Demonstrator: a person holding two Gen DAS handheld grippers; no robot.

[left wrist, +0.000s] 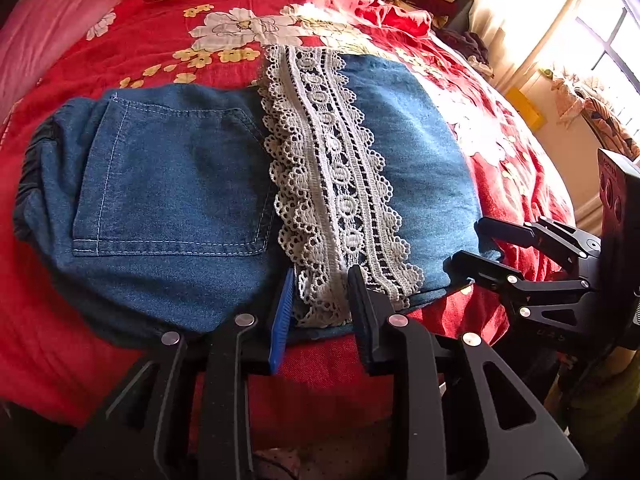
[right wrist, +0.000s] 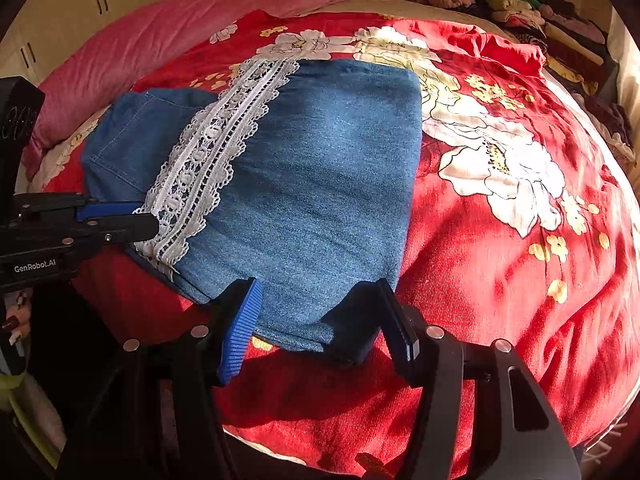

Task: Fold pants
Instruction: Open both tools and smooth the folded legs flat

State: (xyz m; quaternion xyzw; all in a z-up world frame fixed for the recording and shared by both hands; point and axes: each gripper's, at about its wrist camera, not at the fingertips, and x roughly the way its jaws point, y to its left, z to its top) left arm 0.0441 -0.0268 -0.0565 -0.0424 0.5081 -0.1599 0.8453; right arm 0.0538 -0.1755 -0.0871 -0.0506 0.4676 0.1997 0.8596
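Blue denim pants (left wrist: pixel 172 184) with a white lace band (left wrist: pixel 336 184) lie folded on the red flowered bedspread (left wrist: pixel 160 44). A back pocket faces up on the left part. My left gripper (left wrist: pixel 322 316) is open, its fingers on either side of the lace end at the near edge. My right gripper (right wrist: pixel 320 324) is open, its fingers on either side of the near denim fold (right wrist: pixel 304 216). The right gripper also shows in the left wrist view (left wrist: pixel 472 240), at the pants' right corner. The left gripper shows in the right wrist view (right wrist: pixel 138 218), by the lace (right wrist: pixel 216 148).
A pink quilt (right wrist: pixel 132 48) lies at the bed's far left. Piles of clothes (right wrist: pixel 540 12) sit at the far right of the bed. A bright window (left wrist: pixel 600 40) and wall are to the right. The bed's near edge drops off below the grippers.
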